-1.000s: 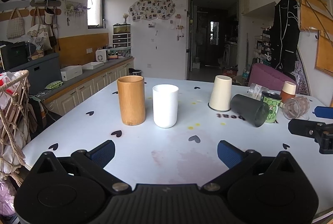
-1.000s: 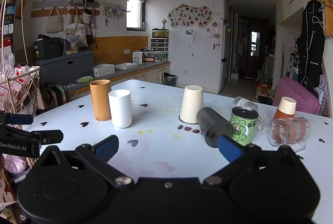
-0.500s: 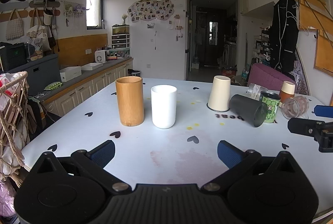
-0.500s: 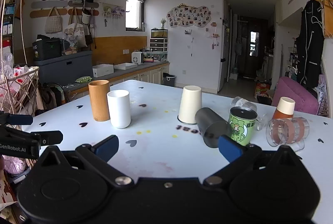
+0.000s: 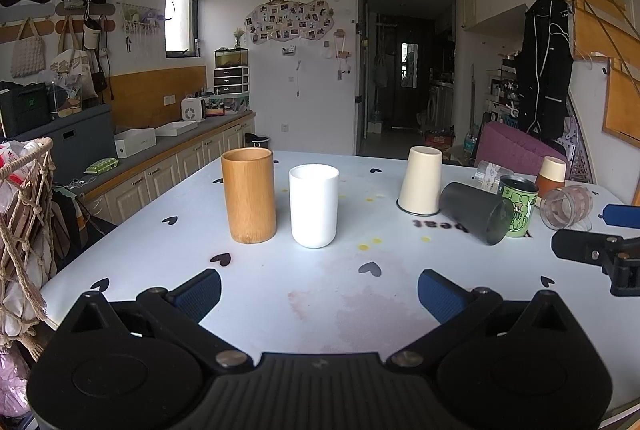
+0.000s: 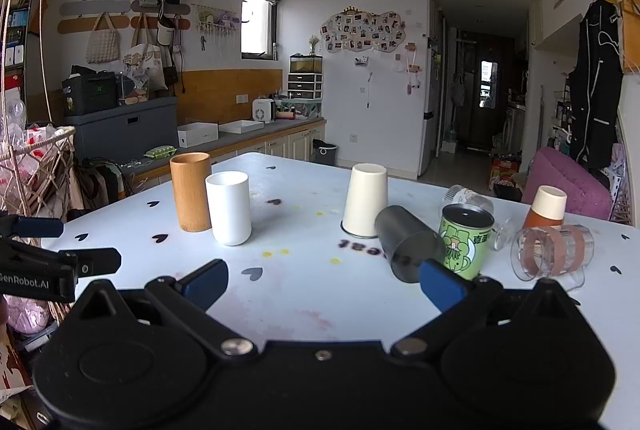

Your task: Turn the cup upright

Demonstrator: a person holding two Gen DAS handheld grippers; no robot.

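Observation:
A dark grey cup [image 5: 476, 212] [image 6: 406, 242] lies on its side on the white table [image 5: 320, 294], against a green can [image 5: 518, 206] [image 6: 464, 240]. A cream cup [image 5: 421, 179] [image 6: 365, 200] stands upside down behind it. A wooden cup [image 5: 249, 194] [image 6: 191, 190] and a white cup [image 5: 314, 205] [image 6: 229, 207] stand upright at the left. My left gripper [image 5: 318, 290] is open and empty, in front of the white cup. My right gripper [image 6: 324, 282] is open and empty, its right pad just in front of the dark cup.
A clear cup with brown bands [image 6: 554, 250] [image 5: 566, 206] lies on its side at the right. An orange and cream cup [image 6: 546, 206] stands upside down behind it, beside a clear glass [image 6: 466, 194]. A rope basket [image 5: 24, 230] stands off the table's left edge.
Both grippers have crept slightly forward toward the cups. The cups have not moved.

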